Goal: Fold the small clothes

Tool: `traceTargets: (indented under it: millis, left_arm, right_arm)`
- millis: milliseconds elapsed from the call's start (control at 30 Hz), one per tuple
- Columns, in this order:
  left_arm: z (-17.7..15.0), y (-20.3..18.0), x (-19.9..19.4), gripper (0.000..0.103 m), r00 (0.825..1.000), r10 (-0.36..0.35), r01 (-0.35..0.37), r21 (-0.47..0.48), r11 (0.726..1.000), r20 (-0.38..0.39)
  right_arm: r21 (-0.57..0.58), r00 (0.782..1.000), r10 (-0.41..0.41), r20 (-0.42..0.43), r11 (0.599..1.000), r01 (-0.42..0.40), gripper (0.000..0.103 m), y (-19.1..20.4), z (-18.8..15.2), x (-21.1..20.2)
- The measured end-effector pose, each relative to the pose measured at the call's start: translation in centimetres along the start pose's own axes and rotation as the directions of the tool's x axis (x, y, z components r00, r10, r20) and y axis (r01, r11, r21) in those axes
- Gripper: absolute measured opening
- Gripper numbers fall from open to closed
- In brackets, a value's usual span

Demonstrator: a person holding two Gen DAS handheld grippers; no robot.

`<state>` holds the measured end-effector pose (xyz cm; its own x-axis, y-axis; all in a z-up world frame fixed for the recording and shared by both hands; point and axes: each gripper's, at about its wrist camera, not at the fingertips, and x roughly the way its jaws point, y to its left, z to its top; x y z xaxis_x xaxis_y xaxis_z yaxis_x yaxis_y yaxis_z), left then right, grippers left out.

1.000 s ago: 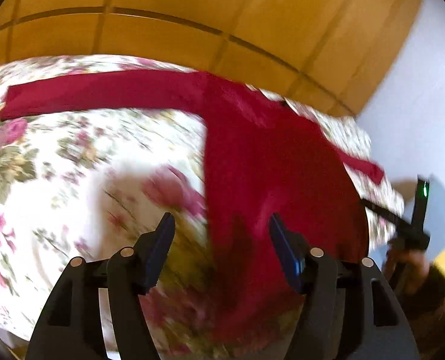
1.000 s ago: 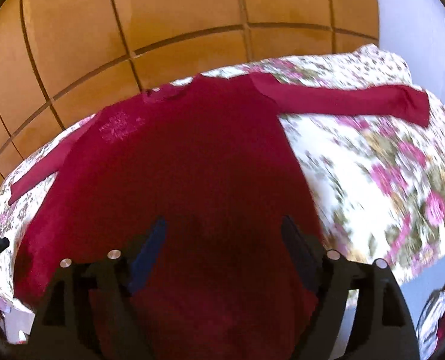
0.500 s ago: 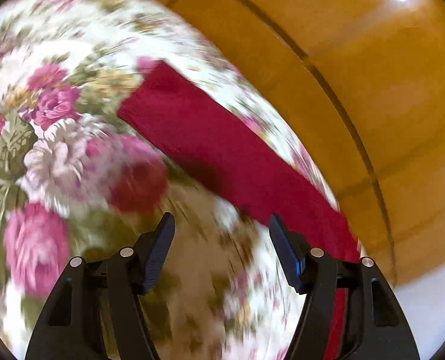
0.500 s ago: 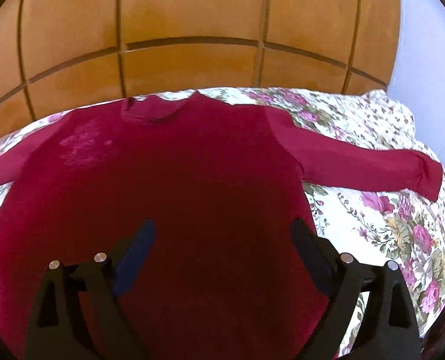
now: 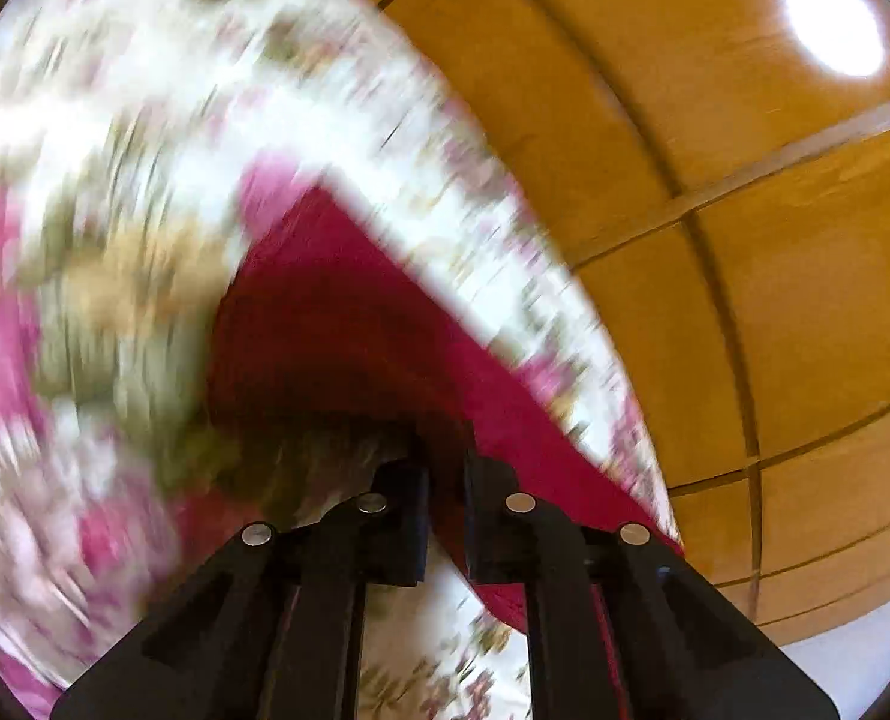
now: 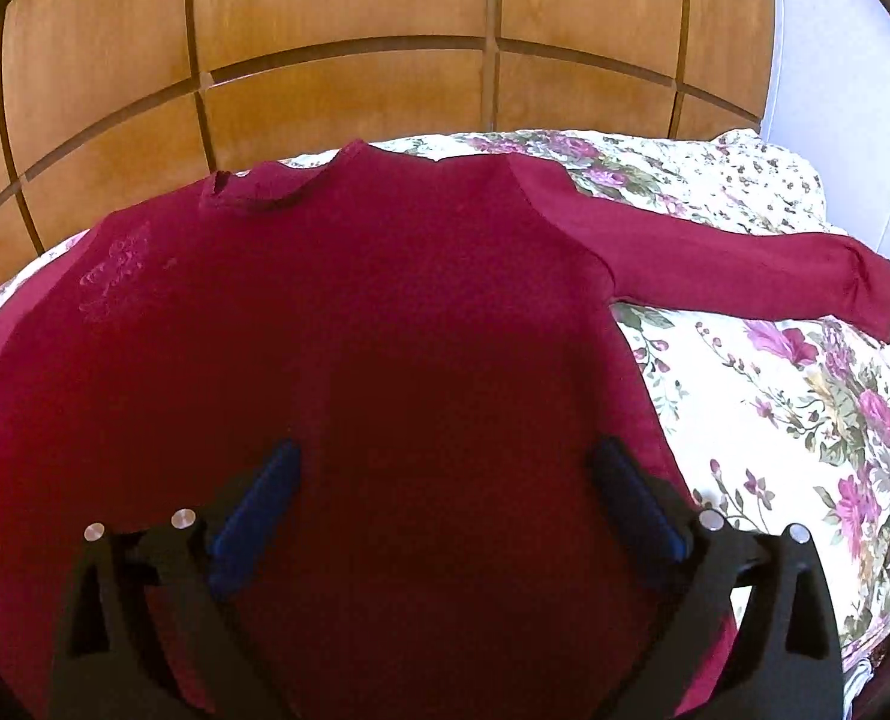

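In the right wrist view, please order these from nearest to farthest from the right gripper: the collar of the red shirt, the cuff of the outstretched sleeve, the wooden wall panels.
From the right gripper, open above the shirt body:
1. Collar, ahead and slightly left.
2. Sleeve cuff, far off to the right on the floral sheet.
3. Wooden wall panels, behind the bed.

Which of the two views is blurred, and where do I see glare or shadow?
Left wrist view: the floral bedspread is smeared by motion blur, and a bright glare spot sits on the wooden panels. Right wrist view: sharp, with a dark shadow over the lower part of the dark red long-sleeved top.
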<state>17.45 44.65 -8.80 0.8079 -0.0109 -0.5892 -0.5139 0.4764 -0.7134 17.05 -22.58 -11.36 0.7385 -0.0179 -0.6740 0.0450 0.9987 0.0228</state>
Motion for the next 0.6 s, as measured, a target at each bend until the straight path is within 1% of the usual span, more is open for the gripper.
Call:
traceTargets:
  millis: [67,100,133,167,233,267,333,367,400,467,533,600]
  left_arm:
    - [1.4,-1.1,-1.3,0.007,0.999,-0.036,0.033,0.055,0.998,0.041]
    - [2.1,-1.7,-1.7,0.007,0.998,-0.044,0.04,0.083,0.996,0.051]
    - [2.7,-2.3,-1.8,0.007,0.997,-0.039,0.031,0.123,0.992,0.063]
    - [3.0,-2.7,-1.6,0.007,0.998,-0.024,0.013,0.155,0.988,0.066]
    - [2.8,-3.2,-0.1,0.007,0.998,0.047,-0.053,0.211,0.976,0.036]
    - [2.5,-3.2,0.4,0.007,0.997,0.071,-0.075,0.228,0.971,0.027]
    - [1.6,-3.4,0.6,0.007,0.996,0.089,-0.093,0.244,0.965,0.028]
    - [1.3,-3.3,0.3,0.007,0.996,0.084,-0.09,0.237,0.967,0.033]
    - [1.0,-3.6,-0.1,0.007,0.998,0.055,-0.063,0.217,0.974,0.04]
    - [0.4,-4.6,-1.2,0.007,0.998,0.007,-0.019,0.205,0.978,0.063]
    - [-0.4,-7.2,-2.5,0.007,0.995,-0.034,0.011,0.242,0.97,0.092]
    - [-1.4,-10.1,-3.3,0.007,0.991,-0.084,0.052,0.286,0.957,0.102]
  right_arm:
    - [-0.002,1.0,-0.001,0.002,1.0,0.001,0.099,0.1,0.0,0.1]
    - [-0.003,1.0,-0.002,0.004,1.0,0.002,0.099,0.1,-0.1,0.0]
    - [-0.004,1.0,-0.003,0.003,1.0,0.003,0.099,0.1,-0.1,0.1]
    - [-0.005,1.0,-0.003,0.003,1.0,0.003,0.099,0.2,-0.1,0.1]
    - [-0.007,1.0,-0.004,0.001,1.0,0.004,0.099,0.2,-0.1,0.1]
    - [-0.007,1.0,-0.003,0.001,1.0,0.003,0.1,0.2,-0.1,0.1]
    - [-0.005,1.0,0.003,0.001,1.0,-0.003,0.1,0.1,-0.1,0.1]
    - [-0.004,1.0,0.004,0.001,1.0,-0.004,0.1,0.1,-0.2,0.0]
    - [-0.005,1.0,0.004,0.0,1.0,-0.004,0.1,0.1,-0.2,0.0]
    - [-0.005,1.0,0.002,0.002,1.0,-0.002,0.1,0.0,-0.2,0.1]
    - [-0.004,1.0,0.004,0.003,1.0,-0.004,0.1,0.0,-0.3,0.0]
    - [-0.003,1.0,0.006,0.006,1.0,-0.006,0.1,0.0,-0.3,-0.1]
